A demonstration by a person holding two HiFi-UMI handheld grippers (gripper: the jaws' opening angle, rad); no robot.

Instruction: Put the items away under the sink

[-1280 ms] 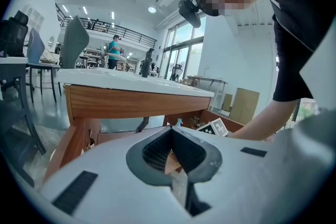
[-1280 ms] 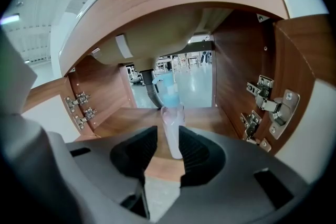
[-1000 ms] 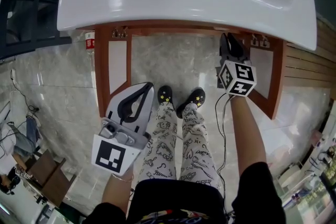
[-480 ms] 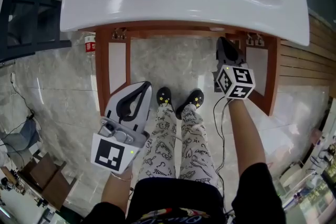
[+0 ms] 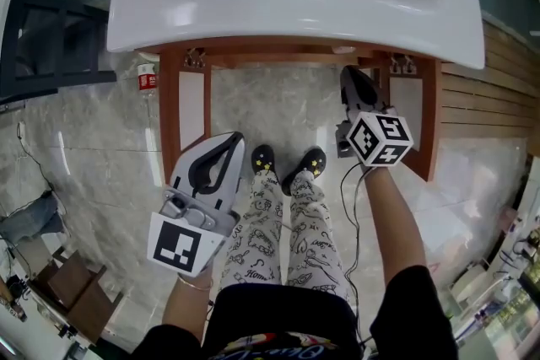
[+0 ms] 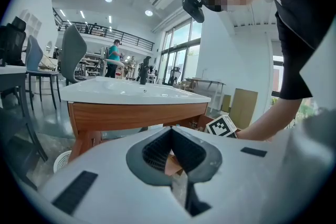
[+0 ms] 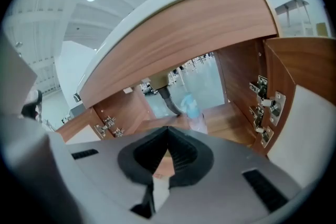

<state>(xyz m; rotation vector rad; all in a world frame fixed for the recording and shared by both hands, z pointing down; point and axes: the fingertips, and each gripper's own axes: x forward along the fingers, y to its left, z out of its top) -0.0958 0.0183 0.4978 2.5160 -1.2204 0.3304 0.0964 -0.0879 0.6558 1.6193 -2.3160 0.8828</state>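
A white sink (image 5: 253, 8) tops a wooden cabinet whose two doors (image 5: 191, 110) stand open. My right gripper (image 5: 351, 76) reaches into the opening at the right, under the sink's edge. Its jaws are shut with nothing between them (image 7: 168, 131). Just beyond its tips, a clear bottle with a blue label (image 7: 190, 108) stands on the cabinet floor beside the dark drain hose (image 7: 167, 97). My left gripper (image 5: 229, 140) hangs outside the cabinet at the lower left. It is also shut and empty (image 6: 170, 131).
The person's legs and black shoes (image 5: 288, 161) stand on the marble floor before the cabinet. The right door (image 7: 310, 86) with its hinges (image 7: 262, 107) is close to my right gripper. A small item with a red label (image 5: 147, 81) sits outside the left door.
The head view has shifted, so the sink sits slightly lower and further left. My right gripper has stayed at the cabinet's opening, drawn back slightly. The left gripper has not moved.
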